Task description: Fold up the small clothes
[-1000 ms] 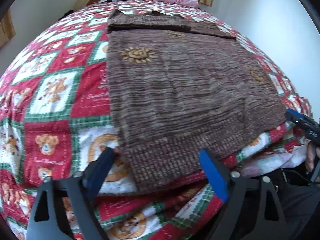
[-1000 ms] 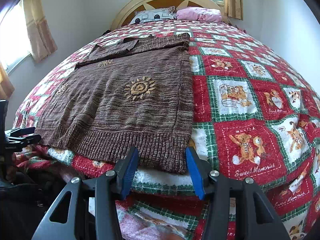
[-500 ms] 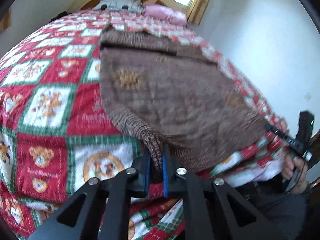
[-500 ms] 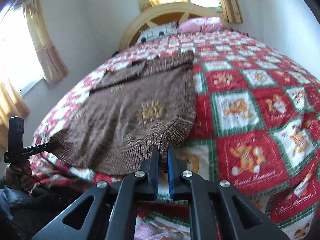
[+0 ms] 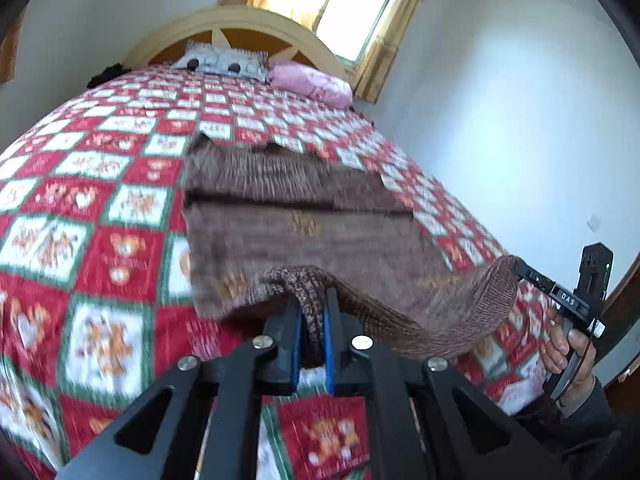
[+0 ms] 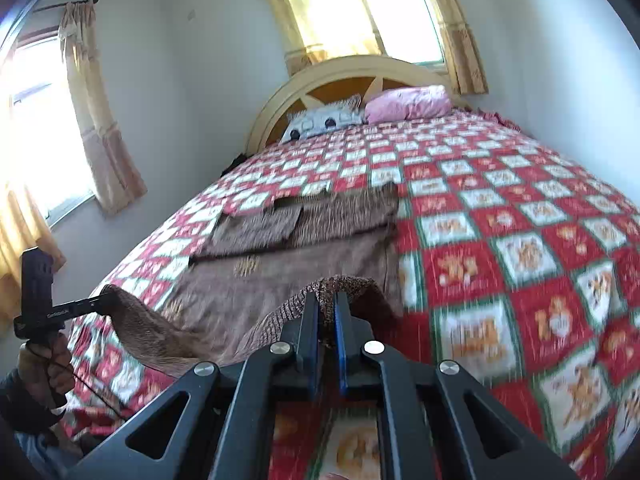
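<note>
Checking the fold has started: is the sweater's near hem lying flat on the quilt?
No, the brown sweater has its hem lifted off the quilt, pinched in the left gripper.

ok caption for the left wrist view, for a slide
Left gripper shut on the brown sweater hem, lifting it off the teddy-bear quilt; right gripper holds the other corner.
</note>
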